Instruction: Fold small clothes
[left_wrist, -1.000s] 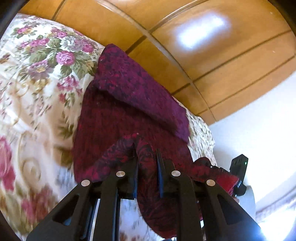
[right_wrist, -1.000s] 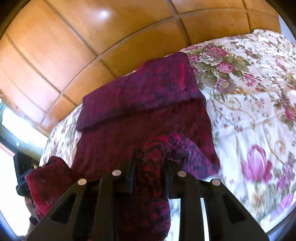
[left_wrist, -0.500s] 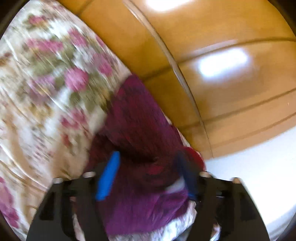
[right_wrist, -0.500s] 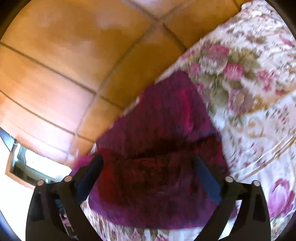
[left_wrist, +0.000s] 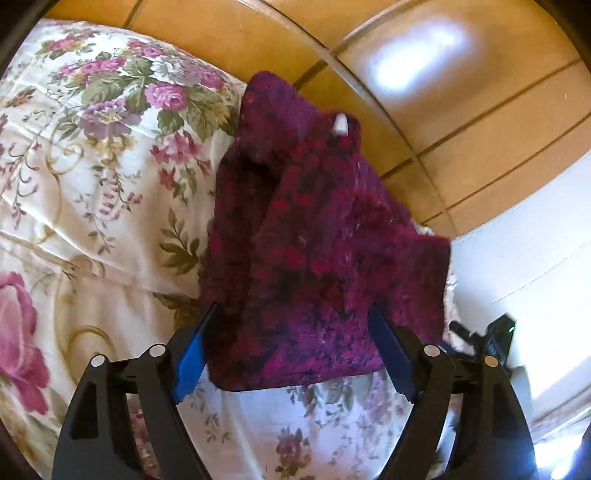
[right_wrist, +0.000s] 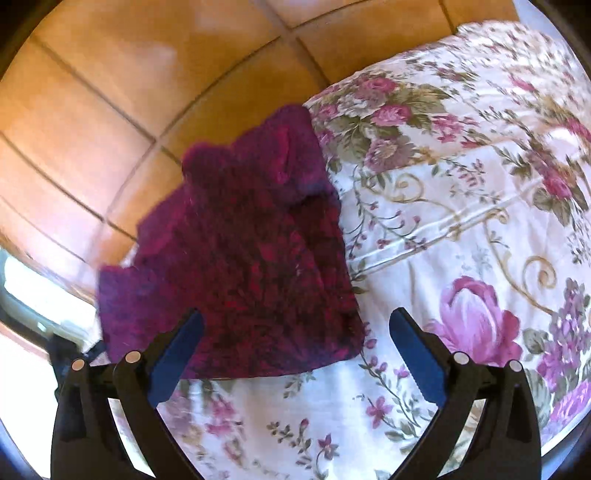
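A dark red and purple knitted garment (left_wrist: 314, 251) lay on a bed covered by a cream bedspread (left_wrist: 92, 206) printed with pink roses and green leaves. It sat at the bedspread's far edge, against a wall of glossy wooden panels (left_wrist: 424, 92).

The left gripper (left_wrist: 295, 350) hovered over the garment's near edge with its blue-padded fingers (left_wrist: 190, 354) spread wide, gripping nothing. The right gripper (right_wrist: 295, 350) was likewise wide apart and empty, its left finger (right_wrist: 177, 354) over the garment's near edge and its right finger over bare bedspread (right_wrist: 461, 221).

Judging from the layered cloth, a fold looked complete and the garment released, so the step in hand seemed to be the pause between folds. The next move would probably call for either taking hold of two corners of one edge for another fold, or pressing the bundle flat; which was needed could not be told.

The garment looked thick and fuzzy, mottled crimson, magenta and near-black. It formed a roughly square bundle with a straight near edge. A thicker layer ran diagonally across the top, leaving a shadowed ridge on its left side in the left wrist view. A small white tag (left_wrist: 340, 123) showed near the far end. One flap stuck out toward the bed's side edge, uneven with the rest.
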